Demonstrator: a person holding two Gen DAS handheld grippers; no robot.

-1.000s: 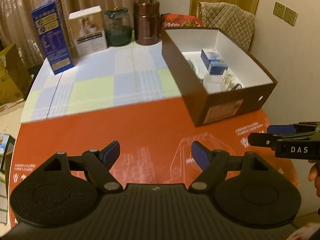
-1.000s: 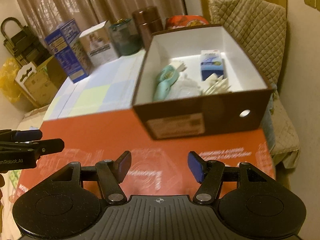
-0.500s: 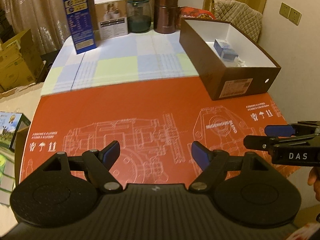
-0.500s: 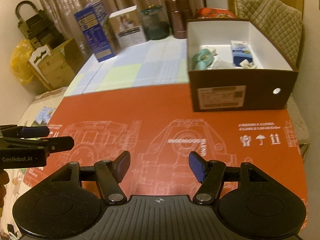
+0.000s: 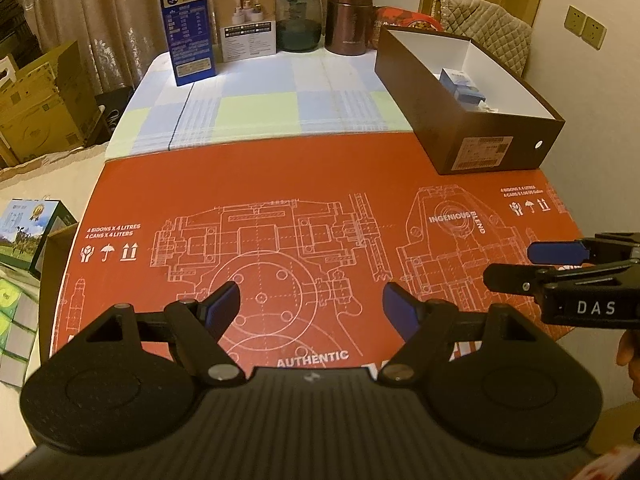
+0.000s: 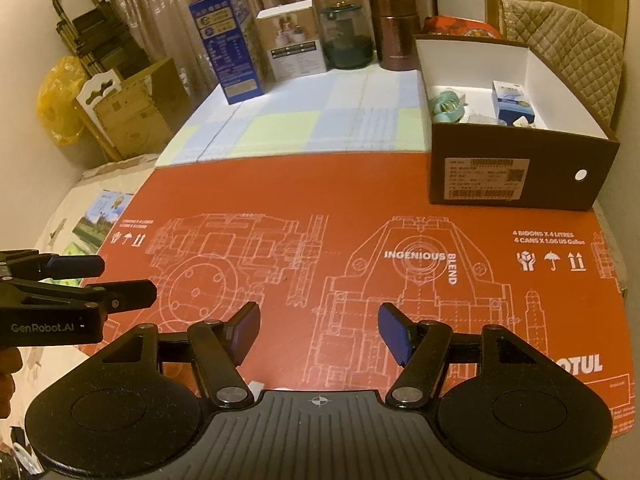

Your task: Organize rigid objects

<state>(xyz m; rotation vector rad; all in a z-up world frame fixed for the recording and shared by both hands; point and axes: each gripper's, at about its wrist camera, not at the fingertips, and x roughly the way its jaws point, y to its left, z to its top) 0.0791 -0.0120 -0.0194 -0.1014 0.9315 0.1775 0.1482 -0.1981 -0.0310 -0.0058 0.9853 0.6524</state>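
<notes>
A brown shoebox with a white inside stands at the table's right far side. In it lie a small blue-and-white carton, a teal round item and small white pieces. My left gripper is open and empty, low over the red printed cardboard. My right gripper is open and empty over the same cardboard, well short of the box. Each gripper shows from the side in the other's view, the right one and the left one.
At the table's far edge stand a blue carton, a white product box, a green glass jar and a brown canister. A checked cloth covers the far half. A quilted chair is behind the shoebox.
Both grippers have pulled back from the shoebox toward the table's near edge, so more of the red cardboard shows. Both stay open and empty.
</notes>
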